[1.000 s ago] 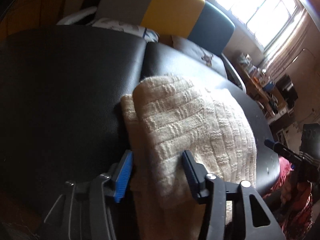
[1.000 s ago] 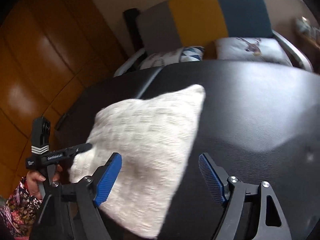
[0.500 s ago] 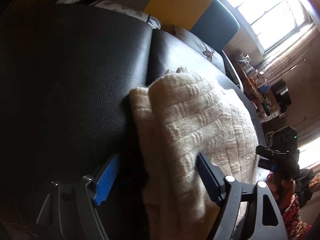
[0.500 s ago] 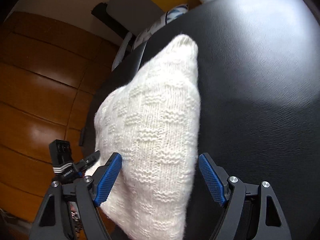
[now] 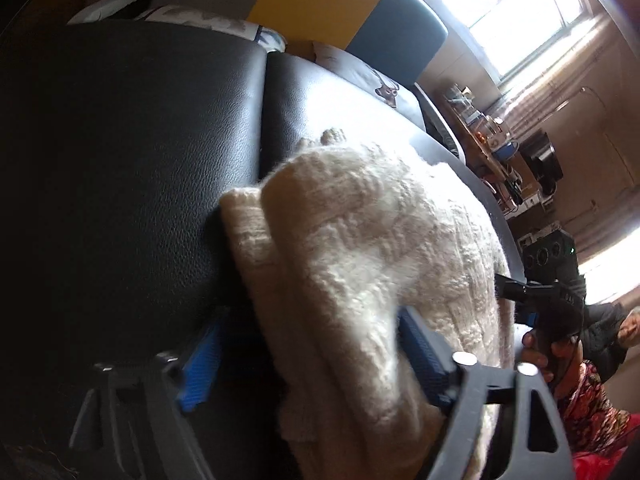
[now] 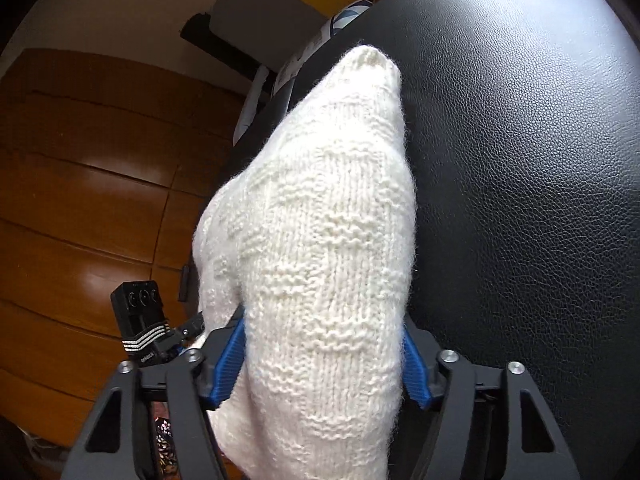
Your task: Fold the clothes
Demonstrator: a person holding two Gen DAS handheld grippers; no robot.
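A folded cream knitted sweater (image 5: 380, 240) lies on a black leather surface (image 5: 120, 160). My left gripper (image 5: 310, 360) is open and straddles the sweater's near left edge; its right pad touches the knit, while a dark gap separates the left pad from it. In the right wrist view the sweater (image 6: 328, 220) rises as a thick ridge. My right gripper (image 6: 320, 360) is closed against it, with both blue pads pressed into the knit. A hand holds the right gripper (image 5: 552, 300) at the sweater's far edge. The left gripper's body (image 6: 144, 332) shows at lower left.
The black leather surface (image 6: 520, 160) stretches far to the right of the sweater. Behind it stand a grey, yellow and blue chair (image 5: 320, 0) and a printed cushion (image 5: 360, 76). Wooden panels (image 6: 80, 160) fill the left. A cluttered shelf (image 5: 492, 132) sits under the window.
My left gripper widened from a narrower hold and pushed further along the sweater's edge. The right gripper tipped down over the sweater, and its pads have now narrowed onto the knit.
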